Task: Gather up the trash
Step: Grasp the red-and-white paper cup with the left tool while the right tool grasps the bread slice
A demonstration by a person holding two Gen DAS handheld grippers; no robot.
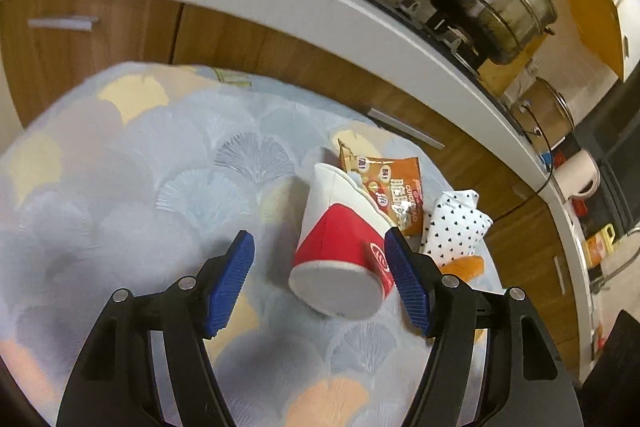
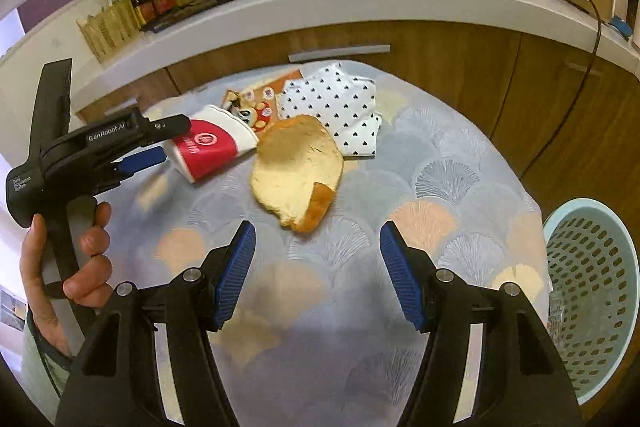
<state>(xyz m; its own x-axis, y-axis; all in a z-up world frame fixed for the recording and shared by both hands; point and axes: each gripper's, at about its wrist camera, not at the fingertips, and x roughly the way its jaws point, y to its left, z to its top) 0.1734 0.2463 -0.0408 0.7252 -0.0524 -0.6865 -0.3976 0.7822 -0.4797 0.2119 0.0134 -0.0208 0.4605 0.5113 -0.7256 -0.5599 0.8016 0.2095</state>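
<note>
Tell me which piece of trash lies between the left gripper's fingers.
The red and white paper cup, tipped on its side; snack wrapper and dotted packet lie beyond.

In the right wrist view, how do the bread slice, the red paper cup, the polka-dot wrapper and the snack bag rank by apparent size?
1. Bread slice, nearest of them to the camera.
2. Polka-dot wrapper looks about as large; unsure.
3. Red paper cup, partly hidden by the left gripper.
4. Snack bag, mostly covered.

warm indoor light | soft shadows | fisheye-bent edges | slight blur
</note>
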